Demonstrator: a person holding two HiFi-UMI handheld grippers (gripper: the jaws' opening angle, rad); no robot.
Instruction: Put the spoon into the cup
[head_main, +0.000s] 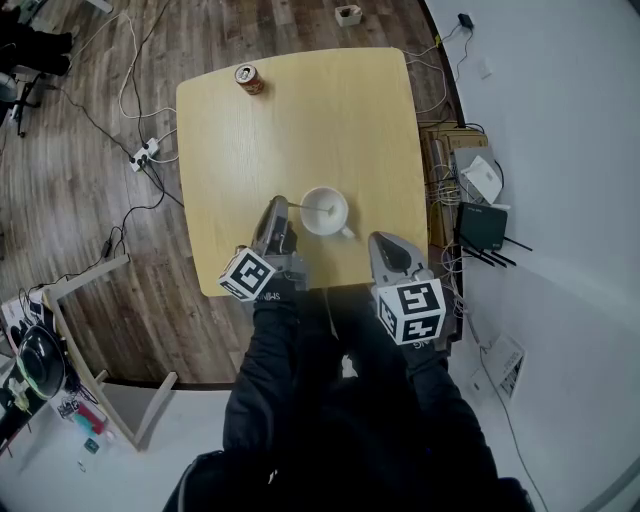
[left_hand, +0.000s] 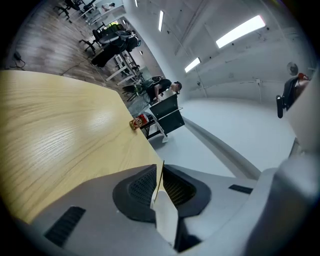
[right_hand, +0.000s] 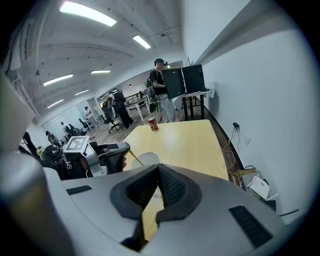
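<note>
Centrally, left gripper (head_main: 277, 212) grasps one spoon (head_main: 312, 208) inside one cup (head_main: 343, 213); right gripper (head_main: 385, 242) clenched empty; one can (head_main: 249, 78), eleven o'clock.

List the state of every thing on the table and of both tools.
spoon: tip inside the cup, handle pinched by the left tool.
cup: upright on the table, spoon in it.
can: upright near the table's far corner; opened or not, cannot tell.
left tool: shut on the spoon.
right tool: shut, empty, clear of the cup.
</note>
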